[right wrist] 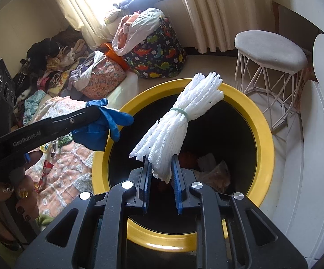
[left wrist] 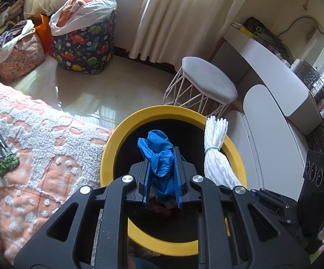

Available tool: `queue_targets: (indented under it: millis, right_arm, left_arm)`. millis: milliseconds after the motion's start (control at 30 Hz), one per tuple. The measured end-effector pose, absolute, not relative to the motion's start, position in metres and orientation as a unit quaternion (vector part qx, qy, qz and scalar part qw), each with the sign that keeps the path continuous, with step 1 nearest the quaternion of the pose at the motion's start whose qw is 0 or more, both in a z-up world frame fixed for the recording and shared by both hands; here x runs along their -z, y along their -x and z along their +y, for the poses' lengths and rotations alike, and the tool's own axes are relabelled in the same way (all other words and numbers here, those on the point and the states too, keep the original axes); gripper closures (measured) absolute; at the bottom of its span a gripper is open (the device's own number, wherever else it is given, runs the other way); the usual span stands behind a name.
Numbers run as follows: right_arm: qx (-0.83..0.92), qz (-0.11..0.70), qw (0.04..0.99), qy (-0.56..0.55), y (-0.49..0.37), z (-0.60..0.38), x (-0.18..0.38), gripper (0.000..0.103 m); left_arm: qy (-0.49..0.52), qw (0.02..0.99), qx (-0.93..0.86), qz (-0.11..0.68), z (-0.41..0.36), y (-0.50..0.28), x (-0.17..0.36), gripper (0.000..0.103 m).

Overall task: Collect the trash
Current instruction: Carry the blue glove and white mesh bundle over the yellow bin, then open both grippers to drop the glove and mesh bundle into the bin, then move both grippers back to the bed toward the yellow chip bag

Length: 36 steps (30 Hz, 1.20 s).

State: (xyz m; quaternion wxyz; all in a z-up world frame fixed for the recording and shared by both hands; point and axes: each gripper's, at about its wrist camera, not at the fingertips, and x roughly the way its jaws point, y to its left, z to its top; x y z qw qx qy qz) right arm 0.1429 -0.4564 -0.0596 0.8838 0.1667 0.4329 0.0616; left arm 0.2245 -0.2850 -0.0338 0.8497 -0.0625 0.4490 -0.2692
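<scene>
My left gripper (left wrist: 162, 157) is shut on a crumpled blue glove (left wrist: 159, 154) and holds it over the open mouth of a bin with a yellow rim (left wrist: 108, 152). My right gripper (right wrist: 162, 163) is shut on a bundle of white foam netting (right wrist: 179, 121) tied with a pale band, also over the yellow-rimmed bin (right wrist: 264, 134). The netting shows at the right of the left wrist view (left wrist: 214, 148). The left gripper with the blue glove (right wrist: 101, 123) shows at the left of the right wrist view. Some trash (right wrist: 211, 170) lies in the bin's dark inside.
A bed with a pink and white blanket (left wrist: 34, 139) lies left of the bin, with small wrappers (left wrist: 4, 159) on it. A white wire stool (left wrist: 206, 83) and a white dressing table (left wrist: 273, 71) stand right. A dinosaur-print basket (left wrist: 83, 47) and clothes piles stand behind.
</scene>
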Motion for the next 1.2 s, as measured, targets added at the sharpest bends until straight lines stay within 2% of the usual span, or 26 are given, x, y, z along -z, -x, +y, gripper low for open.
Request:
queue_targets:
  millis: [67,133,200,233,267,300,367,400,533,833,1200]
  right_arm:
    - [-0.059,0.438,0.881,-0.167,-0.144,-0.457,0.062,0.083]
    - [-0.055,0.441,0.880,-0.168,-0.144,-0.458,0.063,0.069]
    - [-0.047,0.438,0.881,-0.172,-0.143,-0.460,0.063,0.057]
    - [-0.044,0.436,0.882,-0.174,-0.142,-0.462,0.063,0.053]
    - [-0.041,0.435,0.882,-0.176,-0.142,-0.463,0.063,0.051]
    - [-0.037,0.433,0.883,-0.178,-0.142,-0.464,0.063,0.046]
    - [-0.028,0.425,0.885,-0.186,-0.141,-0.467,0.061,0.037]
    - [-0.024,0.421,0.887,-0.191,-0.140,-0.469,0.061,0.031]
    - [-0.012,0.397,0.894,-0.208,-0.136,-0.472,0.055,0.026]
    - [-0.033,0.348,0.916,-0.195,-0.130,-0.454,0.034,0.025]
    - [-0.073,0.338,0.922,-0.177,-0.124,-0.409,0.023,0.025]
  left_arm:
    - [0.070,0.844,0.273,0.456,-0.286,-0.228,0.039,0.091]
    - [0.074,0.841,0.273,0.461,-0.286,-0.229,0.042,0.083]
    - [0.074,0.842,0.274,0.459,-0.285,-0.228,0.042,0.061]
    - [0.074,0.843,0.276,0.456,-0.285,-0.225,0.042,0.057]
    - [0.074,0.844,0.277,0.453,-0.284,-0.224,0.041,0.047]
    - [0.073,0.847,0.277,0.448,-0.282,-0.221,0.039,0.033]
    - [0.073,0.855,0.269,0.438,-0.277,-0.215,0.035,0.015]
    - [0.073,0.858,0.265,0.435,-0.275,-0.214,0.033,0.011]
    - [0.060,0.876,0.231,0.419,-0.263,-0.204,0.026,0.011]
    - [0.054,0.911,0.178,0.369,-0.222,-0.183,0.002,0.011]
    - [0.058,0.932,0.127,0.334,-0.168,-0.171,-0.015,0.011]
